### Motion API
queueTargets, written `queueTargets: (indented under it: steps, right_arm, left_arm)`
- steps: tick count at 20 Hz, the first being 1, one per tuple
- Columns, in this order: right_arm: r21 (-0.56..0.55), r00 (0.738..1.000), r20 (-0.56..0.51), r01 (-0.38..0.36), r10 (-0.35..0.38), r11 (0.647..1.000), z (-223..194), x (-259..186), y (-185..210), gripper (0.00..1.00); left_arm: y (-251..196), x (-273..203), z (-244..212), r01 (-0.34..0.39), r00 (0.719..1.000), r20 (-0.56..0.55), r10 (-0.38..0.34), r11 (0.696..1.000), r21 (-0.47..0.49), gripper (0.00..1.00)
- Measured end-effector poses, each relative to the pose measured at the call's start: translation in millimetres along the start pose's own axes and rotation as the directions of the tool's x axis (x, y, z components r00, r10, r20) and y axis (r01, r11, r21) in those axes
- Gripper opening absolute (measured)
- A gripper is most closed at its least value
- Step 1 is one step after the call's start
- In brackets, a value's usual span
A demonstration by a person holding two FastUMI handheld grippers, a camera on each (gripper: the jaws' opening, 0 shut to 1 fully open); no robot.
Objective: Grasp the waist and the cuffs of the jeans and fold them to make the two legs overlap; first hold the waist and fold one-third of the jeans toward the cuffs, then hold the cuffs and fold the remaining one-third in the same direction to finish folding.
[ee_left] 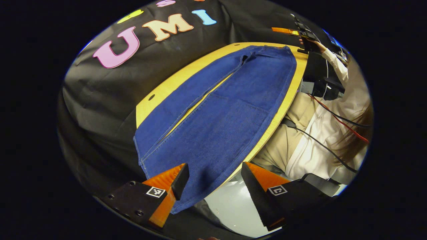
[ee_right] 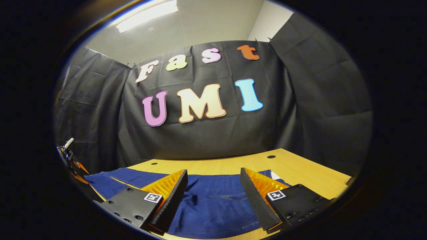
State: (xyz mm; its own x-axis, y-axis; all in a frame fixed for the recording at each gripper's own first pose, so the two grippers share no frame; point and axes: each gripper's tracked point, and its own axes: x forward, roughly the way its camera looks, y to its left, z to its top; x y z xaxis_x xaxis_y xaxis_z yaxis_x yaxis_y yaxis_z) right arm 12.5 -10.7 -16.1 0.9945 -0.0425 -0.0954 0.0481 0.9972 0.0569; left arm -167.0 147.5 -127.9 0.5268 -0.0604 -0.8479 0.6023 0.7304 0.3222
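Observation:
Blue jeans (ee_left: 217,113) lie flat and lengthwise on the wooden table (ee_left: 160,93), legs side by side with a narrow gap between them. The cuffs are at my end and the waist at the far end. My left gripper (ee_left: 215,166) is open just above the cuff of the nearer leg, which droops over the table's end. In the right gripper view the waist part of the jeans (ee_right: 213,196) lies under my right gripper (ee_right: 213,171), which is open and holds nothing. The right gripper (ee_left: 305,35) is also seen at the far waist corner, held by a hand in a white sleeve.
A person in light clothes (ee_left: 310,133) sits along the table's right side, with red and black cables (ee_left: 333,116) across the lap. Pale floor (ee_left: 233,206) shows below the table's end. Bare wood (ee_right: 300,166) extends to the right of the waist. The left gripper (ee_right: 71,163) appears at the far left.

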Motion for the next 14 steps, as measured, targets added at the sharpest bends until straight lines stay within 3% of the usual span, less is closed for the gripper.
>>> queueTargets:
  steps: [12,14]
  right_arm:
    - [-0.03,1.0,-0.025,0.011,-0.012,0.999,-9,2,-6,0.98]
    - [-0.032,0.999,-0.034,0.011,-0.013,0.999,-10,3,-7,0.98]
  left_arm:
    - [-16,21,-21,0.14,0.974,-0.179,-0.138,0.99,0.003,0.96]
    - [-13,20,-19,0.139,0.974,-0.184,-0.133,0.99,0.023,0.96]
